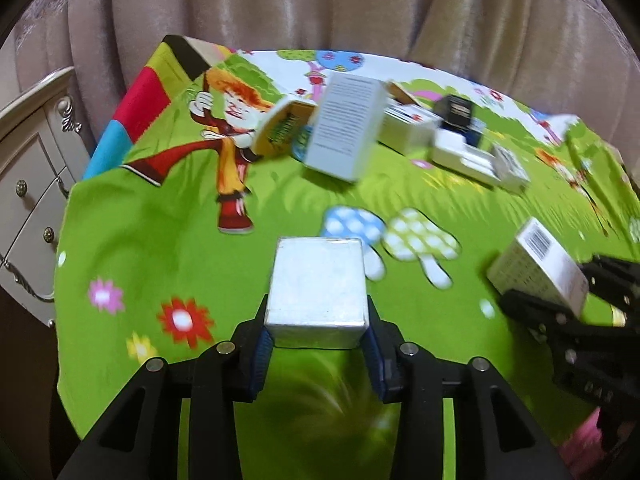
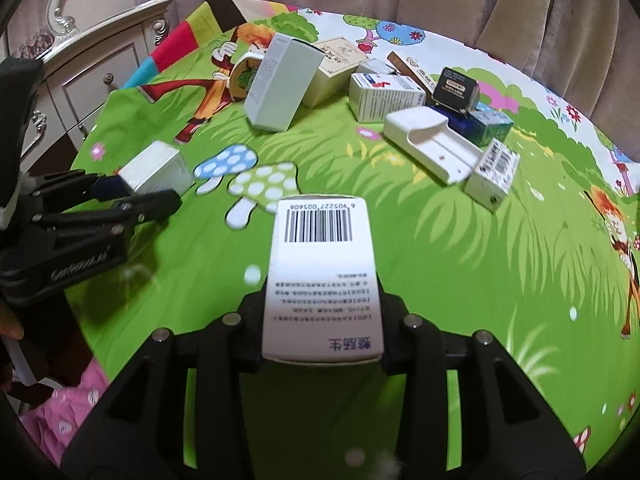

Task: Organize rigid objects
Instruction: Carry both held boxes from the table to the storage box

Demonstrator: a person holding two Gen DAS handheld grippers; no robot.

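Observation:
My left gripper is shut on a small silver-white box held above the green cloth; it also shows at the left of the right wrist view. My right gripper is shut on a white box with a barcode, seen too in the left wrist view at the right edge. A tall white box stands at the far side among several small boxes.
A round table under a green cartoon cloth holds a pile of boxes: a white plastic holder, a black box, a red-and-white box. A white dresser stands left. Curtains hang behind.

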